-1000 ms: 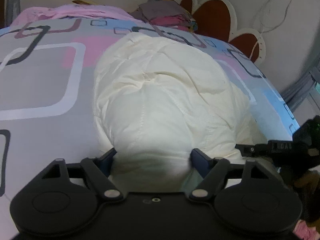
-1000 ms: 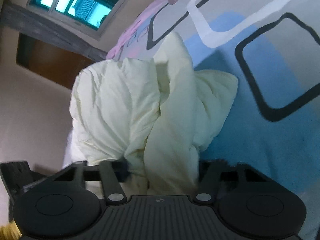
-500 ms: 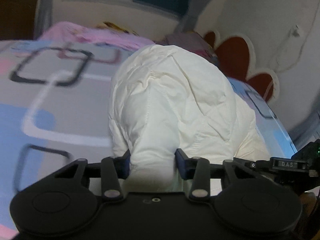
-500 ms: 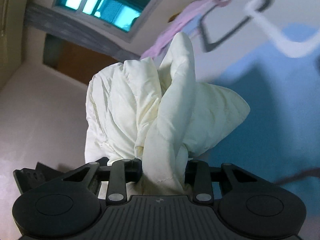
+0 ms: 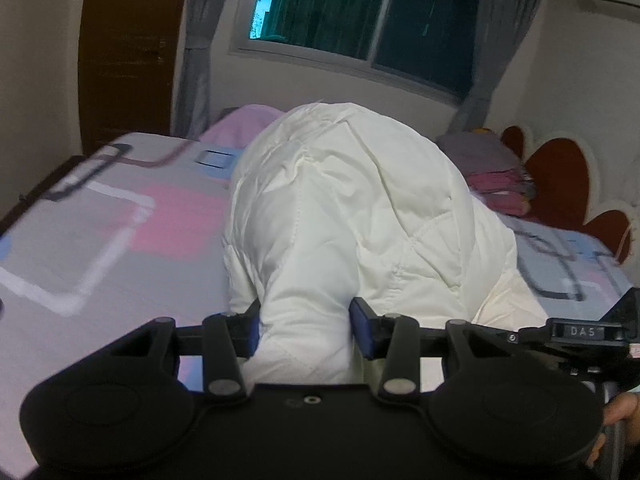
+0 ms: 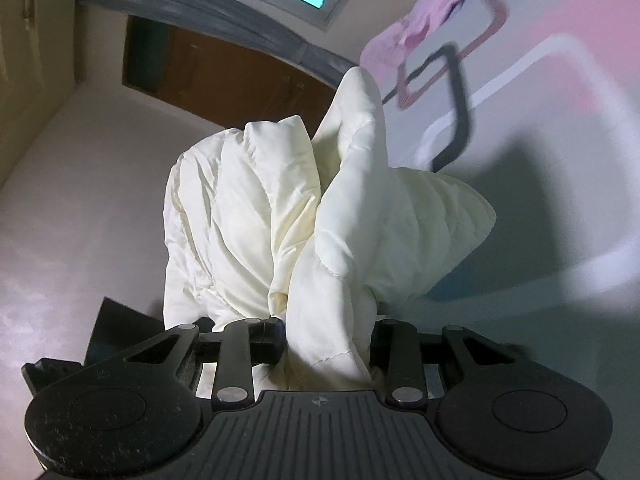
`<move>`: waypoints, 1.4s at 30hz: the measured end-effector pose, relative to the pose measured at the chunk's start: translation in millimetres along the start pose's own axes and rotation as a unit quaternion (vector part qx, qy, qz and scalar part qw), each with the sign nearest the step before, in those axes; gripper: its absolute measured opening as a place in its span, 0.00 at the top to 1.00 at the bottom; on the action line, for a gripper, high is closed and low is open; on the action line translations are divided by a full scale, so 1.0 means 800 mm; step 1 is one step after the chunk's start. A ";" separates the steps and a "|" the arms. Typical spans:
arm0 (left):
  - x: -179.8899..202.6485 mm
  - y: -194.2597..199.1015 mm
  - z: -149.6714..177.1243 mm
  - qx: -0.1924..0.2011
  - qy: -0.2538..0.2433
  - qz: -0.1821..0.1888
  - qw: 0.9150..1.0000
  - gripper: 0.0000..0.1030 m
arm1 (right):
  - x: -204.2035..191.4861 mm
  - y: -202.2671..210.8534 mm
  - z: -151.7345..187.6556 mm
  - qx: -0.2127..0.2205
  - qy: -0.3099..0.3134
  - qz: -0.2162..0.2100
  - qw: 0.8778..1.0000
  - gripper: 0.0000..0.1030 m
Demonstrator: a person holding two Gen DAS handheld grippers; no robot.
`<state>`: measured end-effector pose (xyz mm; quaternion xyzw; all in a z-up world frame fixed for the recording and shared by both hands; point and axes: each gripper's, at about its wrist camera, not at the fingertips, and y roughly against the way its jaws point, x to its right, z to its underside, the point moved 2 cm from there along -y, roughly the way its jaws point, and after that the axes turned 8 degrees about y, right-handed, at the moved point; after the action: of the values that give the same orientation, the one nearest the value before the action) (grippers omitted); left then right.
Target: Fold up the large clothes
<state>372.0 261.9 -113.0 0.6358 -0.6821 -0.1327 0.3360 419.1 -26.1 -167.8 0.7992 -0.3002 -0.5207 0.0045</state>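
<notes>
A cream quilted puffer jacket (image 5: 352, 208) hangs bunched in front of my left gripper (image 5: 306, 328), which is shut on a thick fold of it, lifted above the bed. In the right wrist view the same jacket (image 6: 312, 220) hangs in crumpled folds from my right gripper (image 6: 326, 344), which is shut on another fold. The right gripper body also shows at the right edge of the left wrist view (image 5: 580, 332). The jacket's lower part is hidden behind its own bulk.
The bed (image 5: 100, 220) has a grey sheet with pink, blue and dark square patterns. A stack of folded clothes (image 5: 496, 184) lies by the red flower-shaped headboard (image 5: 560, 180). A pink garment (image 6: 432, 12) lies on the bed. A window (image 5: 360, 12) and brown door (image 5: 124, 48) stand behind.
Both grippers have closed tighter on the jacket and raised it off the bed; the views tilted up toward the window and door.
</notes>
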 end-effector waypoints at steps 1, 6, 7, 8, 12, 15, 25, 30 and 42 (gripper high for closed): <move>-0.015 -0.011 -0.006 -0.002 -0.002 -0.001 1.000 0.59 | 0.000 -0.018 0.002 -0.001 -0.001 0.008 1.000 0.69; -0.058 -0.065 -0.005 -0.018 -0.028 -0.007 0.999 0.59 | 0.031 -0.065 -0.003 -0.009 -0.016 0.054 0.998 0.69; -0.065 -0.070 0.001 -0.014 -0.038 -0.009 0.999 0.56 | 0.035 -0.072 -0.001 -0.006 -0.021 0.059 0.998 0.68; -0.067 -0.072 0.007 -0.006 -0.055 -0.011 0.998 0.55 | 0.040 -0.074 -0.001 -0.004 -0.024 0.062 0.998 0.66; -0.062 -0.074 0.028 0.005 -0.102 -0.015 0.995 0.39 | 0.040 -0.076 0.006 0.004 -0.007 0.103 0.995 0.54; -0.062 -0.076 0.030 0.004 -0.108 -0.008 0.994 0.30 | 0.034 -0.070 0.011 0.010 0.016 0.143 0.990 0.48; -0.080 -0.033 -0.001 0.055 -0.098 0.016 0.994 0.32 | -0.087 -0.030 -0.019 0.114 0.154 0.207 0.959 0.48; -0.080 -0.065 -0.006 0.040 -0.100 0.001 0.994 0.35 | -0.133 -0.110 -0.022 0.106 0.232 0.221 0.941 0.48; -0.088 -0.092 0.011 0.003 -0.054 0.019 0.998 0.17 | -0.036 -0.182 0.045 0.095 0.273 0.346 0.892 0.49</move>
<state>421.3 315.5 -184.1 0.6153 -0.7119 -0.1584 0.2992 450.0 118.4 -207.1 0.7519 -0.5930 -0.2163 0.1903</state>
